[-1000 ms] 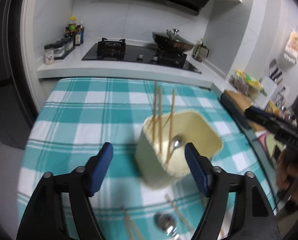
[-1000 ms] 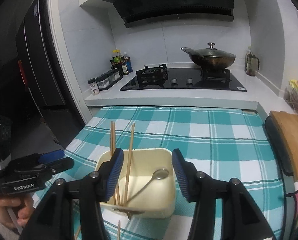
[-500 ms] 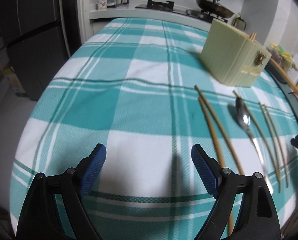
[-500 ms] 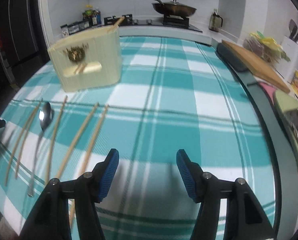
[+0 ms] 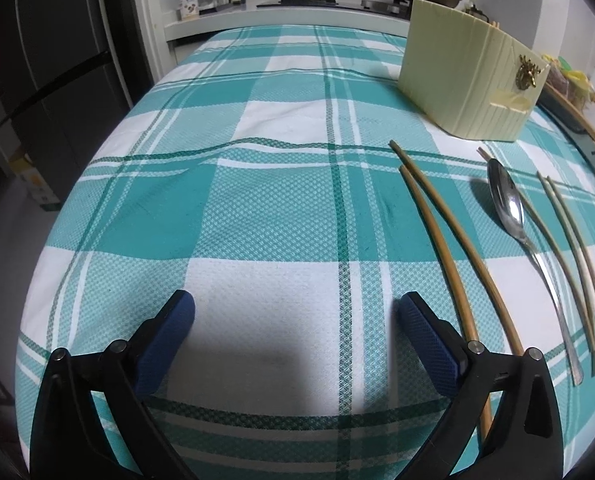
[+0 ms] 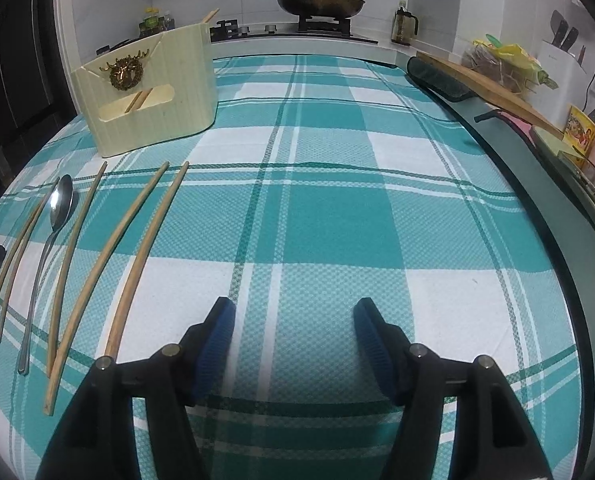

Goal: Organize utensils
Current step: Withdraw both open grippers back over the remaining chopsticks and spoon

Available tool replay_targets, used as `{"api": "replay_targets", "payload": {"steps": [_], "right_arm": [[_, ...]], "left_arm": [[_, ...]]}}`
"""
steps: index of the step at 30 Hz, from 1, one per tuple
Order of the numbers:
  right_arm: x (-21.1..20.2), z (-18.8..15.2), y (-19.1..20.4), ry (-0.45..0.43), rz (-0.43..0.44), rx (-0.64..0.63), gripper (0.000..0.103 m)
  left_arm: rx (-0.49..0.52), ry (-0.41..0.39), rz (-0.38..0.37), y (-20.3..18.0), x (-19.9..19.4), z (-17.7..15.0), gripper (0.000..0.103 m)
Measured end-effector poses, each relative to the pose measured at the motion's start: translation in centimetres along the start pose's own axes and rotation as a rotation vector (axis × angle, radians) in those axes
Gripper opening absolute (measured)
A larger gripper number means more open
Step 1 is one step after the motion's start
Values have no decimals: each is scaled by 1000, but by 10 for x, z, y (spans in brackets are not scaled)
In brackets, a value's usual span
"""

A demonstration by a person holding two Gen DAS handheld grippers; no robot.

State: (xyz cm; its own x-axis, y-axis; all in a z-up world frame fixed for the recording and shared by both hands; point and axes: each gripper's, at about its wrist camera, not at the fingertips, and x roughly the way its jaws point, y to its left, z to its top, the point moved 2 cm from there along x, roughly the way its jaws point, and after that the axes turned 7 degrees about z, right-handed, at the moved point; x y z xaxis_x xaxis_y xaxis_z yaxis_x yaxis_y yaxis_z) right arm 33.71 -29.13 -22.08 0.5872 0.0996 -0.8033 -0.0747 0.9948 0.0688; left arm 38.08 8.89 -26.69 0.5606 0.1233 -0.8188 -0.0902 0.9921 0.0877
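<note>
Left wrist: hand-held gripper (image 5: 295, 312) opening, empty.

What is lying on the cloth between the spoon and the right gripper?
In the right wrist view, three chopsticks lie between the spoon and the right gripper, whose empty jaws are opening.

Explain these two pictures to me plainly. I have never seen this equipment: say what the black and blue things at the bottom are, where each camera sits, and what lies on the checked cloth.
No robot: a person carries a hand-held gripper in each hand, each with a camera looking along its fingers. The left hand-held gripper and right hand-held gripper are both opening, with nothing between the jaws. On the tablecloth lie five chopsticks and a spoon, in front of a cream utensil holder with chopsticks already in it.
</note>
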Motion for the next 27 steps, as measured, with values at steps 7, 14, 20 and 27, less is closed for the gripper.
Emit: {"api": "replay_targets", "payload": {"steps": [7,14,20,27], "right_arm": [[0,0,1,-1,0,1,65],[0,0,1,-1,2,2,65],[0,0,1,-1,1,2,65],[0,0,1,-1,1,2,65]], "left_arm": [[-2,0,5,0,0,0,103],[-3,-1,5,0,0,-1,103],[-4,-1,5,0,0,-1,103],[-5,-1,6,0,0,-1,103]]}}
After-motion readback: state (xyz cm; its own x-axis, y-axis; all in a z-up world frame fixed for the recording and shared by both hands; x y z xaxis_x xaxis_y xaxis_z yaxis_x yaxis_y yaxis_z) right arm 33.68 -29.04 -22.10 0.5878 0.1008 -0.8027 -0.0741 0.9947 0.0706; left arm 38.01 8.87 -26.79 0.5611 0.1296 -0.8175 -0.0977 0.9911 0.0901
